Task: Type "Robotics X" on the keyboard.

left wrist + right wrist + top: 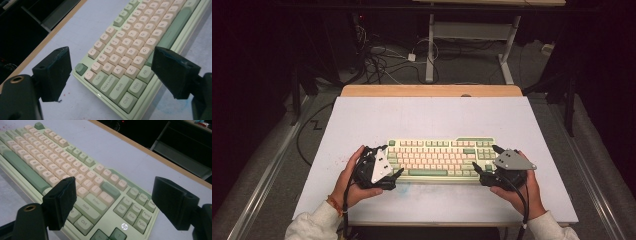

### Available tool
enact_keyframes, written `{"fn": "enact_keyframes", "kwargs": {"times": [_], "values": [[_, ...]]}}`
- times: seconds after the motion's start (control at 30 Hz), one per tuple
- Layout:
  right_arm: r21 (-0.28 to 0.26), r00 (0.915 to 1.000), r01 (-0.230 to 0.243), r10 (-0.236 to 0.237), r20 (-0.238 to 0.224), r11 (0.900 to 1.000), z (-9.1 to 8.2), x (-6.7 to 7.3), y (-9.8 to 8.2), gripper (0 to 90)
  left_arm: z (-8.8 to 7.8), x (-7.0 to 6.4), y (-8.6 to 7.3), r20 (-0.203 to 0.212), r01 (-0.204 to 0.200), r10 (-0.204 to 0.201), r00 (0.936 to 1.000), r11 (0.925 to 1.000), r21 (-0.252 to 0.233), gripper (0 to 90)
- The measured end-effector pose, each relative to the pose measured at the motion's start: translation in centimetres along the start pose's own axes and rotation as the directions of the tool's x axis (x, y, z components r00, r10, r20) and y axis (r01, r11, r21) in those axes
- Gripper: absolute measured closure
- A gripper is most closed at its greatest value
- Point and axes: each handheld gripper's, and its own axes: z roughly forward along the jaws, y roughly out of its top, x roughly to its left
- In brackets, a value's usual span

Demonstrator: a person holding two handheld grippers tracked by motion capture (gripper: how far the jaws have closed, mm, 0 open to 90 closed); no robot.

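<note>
A pale green keyboard (439,159) with cream and green keys lies on the white table top (427,117), near the front. My left gripper (393,161) is open at the keyboard's left end, its jaws straddling that end without touching. In the left gripper view the keyboard (130,62) shows its Ctrl and Shift corner between the left gripper (112,75) jaws. My right gripper (484,160) is open at the right end. In the right gripper view the keyboard (75,177) shows its Enter and arrow keys between the right gripper (115,205) jaws.
The table has a wooden strip (432,90) along its far edge. Beyond it stand a desk frame (472,35) and tangled cables (382,60) on the floor. Bare table surface lies behind and to both sides of the keyboard.
</note>
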Motion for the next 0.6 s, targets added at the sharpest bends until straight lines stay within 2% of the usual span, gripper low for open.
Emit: {"fn": "enact_keyframes", "kwargs": {"times": [0.17, 0.6], "values": [[0.007, 0.9999, 0.005, -0.005, 0.009, 1.000, -0.2, -0.1, -0.3, 20.1, -0.4, 0.0, -0.4, 0.004, 0.024, -0.024, 0.9997, 0.9997, 0.000, 15.5], [0.017, 0.9994, 0.017, -0.017, 0.029, 1.000, -1.0, -0.3, -1.0, 19.9, -1.2, -0.2, -1.7, -0.017, 0.030, -0.030, 0.9994, 0.9994, 0.016, 15.5]]}}
